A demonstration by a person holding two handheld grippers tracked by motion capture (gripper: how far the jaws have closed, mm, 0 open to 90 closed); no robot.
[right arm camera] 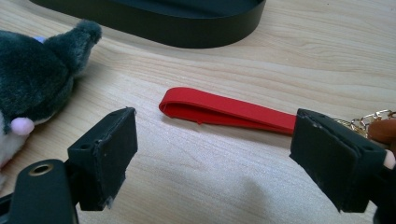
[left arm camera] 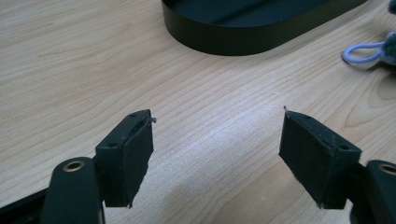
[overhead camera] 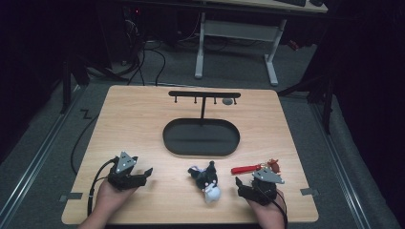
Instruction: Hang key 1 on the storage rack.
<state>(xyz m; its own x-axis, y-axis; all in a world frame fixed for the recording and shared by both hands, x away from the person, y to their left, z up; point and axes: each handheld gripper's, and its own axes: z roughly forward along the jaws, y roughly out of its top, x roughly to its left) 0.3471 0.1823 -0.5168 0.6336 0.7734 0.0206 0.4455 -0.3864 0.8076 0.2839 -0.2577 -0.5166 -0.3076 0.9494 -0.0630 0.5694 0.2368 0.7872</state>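
Plush toy and red strap lie in front of the black oval tray.

The plush toy (overhead camera: pixel 206 180) lies just before the tray (overhead camera: pixel 201 151), red strap (overhead camera: pixel 246 169) to its right. Right gripper (overhead camera: pixel 244 185) beside the strap and left gripper (overhead camera: pixel 143 175), well left of the toy, both have jaws apart, empty.
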